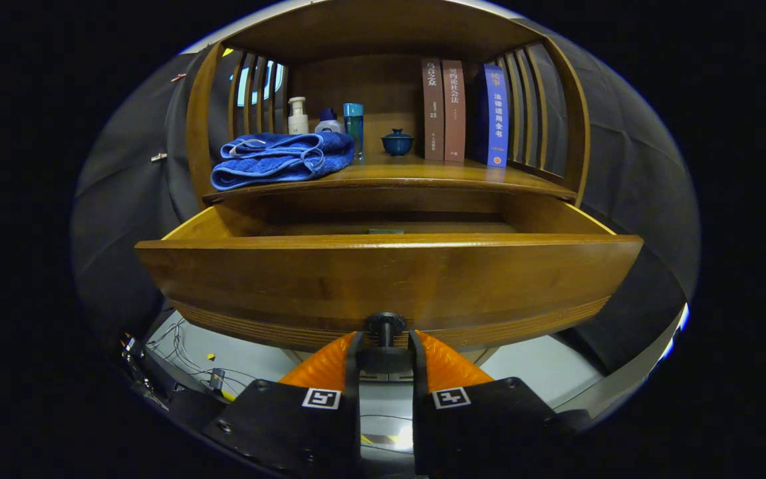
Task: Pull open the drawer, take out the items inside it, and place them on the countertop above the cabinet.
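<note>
The wooden drawer [389, 279] stands pulled out of the cabinet, its front panel close ahead of me. My gripper [385, 340] is shut on the dark round drawer knob [385, 324] low on that panel, one finger on each side of it. Over the drawer's front rim only a small greenish item [385, 231] shows inside; the rest of the drawer's inside is hidden by the panel. The countertop [423, 174] lies just above the drawer, under a shelf roof.
On the countertop lie a folded blue towel [283, 158], a white pump bottle [298, 116], a small white bottle [328, 122], a teal bottle [354, 126], a blue lidded cup [397, 142] and three upright books [463, 113]. Slatted wooden sides flank it. Cables [177, 352] lie on the floor below left.
</note>
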`<state>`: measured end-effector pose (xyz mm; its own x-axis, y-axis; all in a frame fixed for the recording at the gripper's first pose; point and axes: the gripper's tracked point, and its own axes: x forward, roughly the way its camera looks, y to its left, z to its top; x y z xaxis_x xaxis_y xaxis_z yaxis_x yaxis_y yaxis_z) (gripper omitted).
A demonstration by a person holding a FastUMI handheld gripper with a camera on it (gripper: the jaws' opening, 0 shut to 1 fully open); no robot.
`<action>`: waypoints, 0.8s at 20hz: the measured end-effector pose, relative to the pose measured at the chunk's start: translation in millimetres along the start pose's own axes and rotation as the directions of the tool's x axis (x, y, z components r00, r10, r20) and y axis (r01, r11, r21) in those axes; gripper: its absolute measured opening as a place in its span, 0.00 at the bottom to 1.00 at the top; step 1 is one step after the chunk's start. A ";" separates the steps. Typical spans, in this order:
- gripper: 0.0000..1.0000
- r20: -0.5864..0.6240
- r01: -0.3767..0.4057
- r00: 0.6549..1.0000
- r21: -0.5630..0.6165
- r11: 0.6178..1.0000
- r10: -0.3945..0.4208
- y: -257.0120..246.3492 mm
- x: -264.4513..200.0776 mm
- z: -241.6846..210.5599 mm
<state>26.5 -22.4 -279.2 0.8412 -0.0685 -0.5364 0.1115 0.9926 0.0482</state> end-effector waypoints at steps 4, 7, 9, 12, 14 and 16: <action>0.35 -0.030 -0.002 1.000 -0.007 1.000 0.002 1.9 -22.9 -12.8; 0.35 -0.051 -0.010 0.999 0.009 1.000 0.010 4.0 -37.7 -22.0; 0.35 -0.071 -0.018 0.997 0.012 1.000 0.018 4.7 -47.7 -28.9; 0.35 -0.111 -0.022 0.993 0.032 0.999 0.025 4.6 -57.1 -42.3; 0.35 -0.136 -0.027 0.990 0.048 0.998 0.034 3.8 -64.4 -51.7; 0.35 -0.138 -0.026 0.990 0.048 0.999 0.032 2.4 -65.1 -53.4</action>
<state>-56.2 -10.2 -289.1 0.7634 -0.0220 -0.6455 0.1149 0.9881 0.1023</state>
